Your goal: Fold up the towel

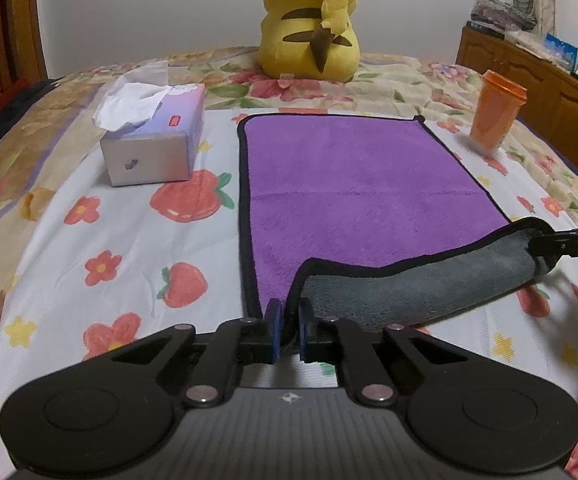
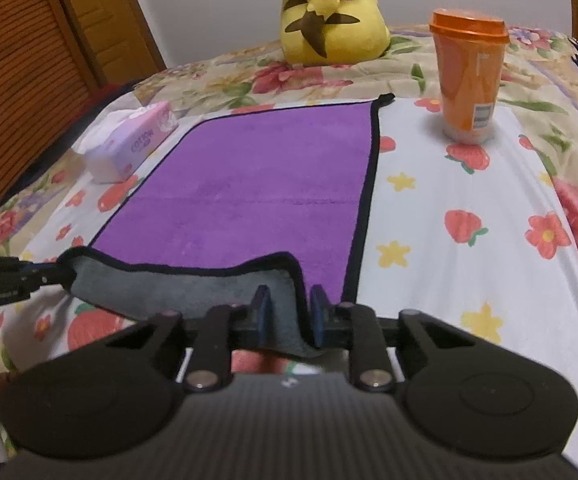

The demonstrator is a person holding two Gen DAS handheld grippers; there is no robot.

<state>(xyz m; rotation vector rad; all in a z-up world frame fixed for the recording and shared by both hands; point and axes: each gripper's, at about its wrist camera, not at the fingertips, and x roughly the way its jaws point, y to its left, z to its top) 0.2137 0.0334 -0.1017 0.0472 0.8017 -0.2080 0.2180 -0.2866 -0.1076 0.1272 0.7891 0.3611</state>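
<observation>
A purple towel point(image 1: 361, 184) with a black hem and a grey underside lies flat on the flowered bedsheet; it also shows in the right wrist view point(image 2: 257, 184). Its near edge is lifted and rolled back, grey side up point(image 1: 417, 284). My left gripper point(image 1: 289, 320) is shut on the towel's near left corner. My right gripper point(image 2: 289, 312) is shut on the near right corner, with grey cloth hanging between its fingers. Each gripper shows in the other's view, at the right edge of the left wrist view point(image 1: 569, 246) and at the left edge of the right wrist view point(image 2: 5, 276).
A tissue box point(image 1: 153, 136) stands left of the towel. An orange lidded cup point(image 2: 469, 76) stands to its right. A yellow plush toy point(image 1: 313, 24) sits beyond the far edge. Wooden cabinets point(image 1: 537, 80) line the right wall.
</observation>
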